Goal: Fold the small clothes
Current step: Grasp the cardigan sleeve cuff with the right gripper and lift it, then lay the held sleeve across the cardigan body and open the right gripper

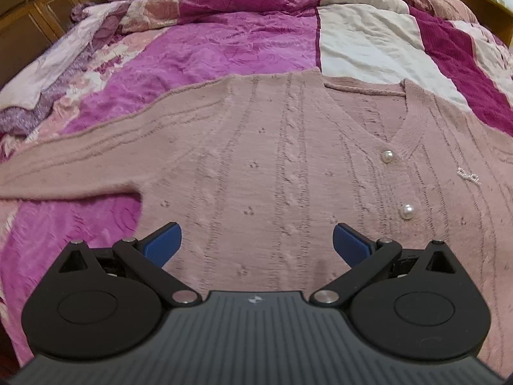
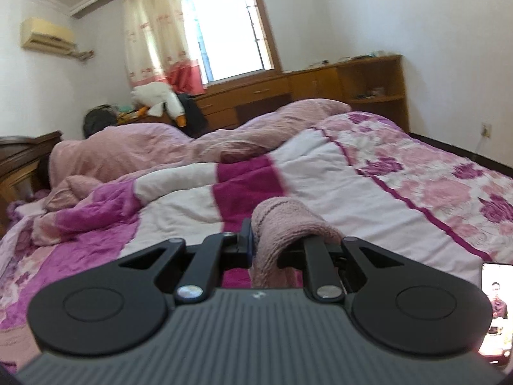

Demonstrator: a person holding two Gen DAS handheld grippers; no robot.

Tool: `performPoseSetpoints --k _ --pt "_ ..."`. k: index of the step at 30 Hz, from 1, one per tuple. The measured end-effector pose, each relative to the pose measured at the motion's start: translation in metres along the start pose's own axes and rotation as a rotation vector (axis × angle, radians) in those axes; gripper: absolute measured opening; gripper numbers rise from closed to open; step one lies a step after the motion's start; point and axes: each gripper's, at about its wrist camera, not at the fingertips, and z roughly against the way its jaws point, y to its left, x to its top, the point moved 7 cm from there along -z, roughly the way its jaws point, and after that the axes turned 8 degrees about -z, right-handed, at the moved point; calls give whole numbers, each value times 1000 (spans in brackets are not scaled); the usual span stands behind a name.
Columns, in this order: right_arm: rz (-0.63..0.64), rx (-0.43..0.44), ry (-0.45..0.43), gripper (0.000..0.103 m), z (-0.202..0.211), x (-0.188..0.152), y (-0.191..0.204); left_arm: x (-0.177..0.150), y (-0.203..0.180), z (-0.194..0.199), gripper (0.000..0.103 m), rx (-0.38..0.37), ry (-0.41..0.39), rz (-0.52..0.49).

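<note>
One cardigan point(image 1: 272, 160) lies flat, front up, on the quilt point(image 1: 208, 41), its neckline far right and a sleeve running off left. My left gripper point(image 1: 256, 243) hangs over its near body with fingers spread wide, touching nothing; I judge it ready to pin or pinch the knit. My right gripper point(image 2: 253, 240) is pressed together on a pink knit fold point(image 2: 279, 224), likely a sleeve lifted to carry inward. Beyond the rumpled bed stand wooden cabinets point(image 2: 288, 89) under a curtained window point(image 2: 231, 25); a phone point(image 2: 495, 311) lies near right.
</note>
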Motion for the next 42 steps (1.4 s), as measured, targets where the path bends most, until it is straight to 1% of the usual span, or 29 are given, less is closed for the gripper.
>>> performPoseSetpoints --k 3,12,17,20,25,28,31,35,37,39,42 --pt "24 30 9 15 -2 -7 28 2 9 5 103 4 -14 -6" --pt "57 117 37 15 -10 -33 115 3 43 17 103 10 -35 34" --pt "103 159 56 15 -17 -60 163 1 64 23 103 27 -50 55" --pt "122 171 87 15 -25 -86 185 -1 76 25 103 41 -57 61" --pt "150 180 168 15 -41 -139 213 -5 91 21 103 62 -61 51" --pt "159 191 218 16 -50 -169 223 -9 99 17 103 78 -61 41" --pt "164 213 270 16 -55 -196 234 -12 104 12 103 76 -55 43" --pt "186 230 333 18 -60 -225 245 -17 110 5 103 71 -42 60" --pt "186 224 367 18 -64 -237 248 -20 112 1 103 68 -36 70" --pt "176 218 408 21 -66 -248 249 -21 112 -1 103 65 -33 74" --pt "139 234 472 41 -67 -261 250 -22 112 -1 103 63 -35 72"
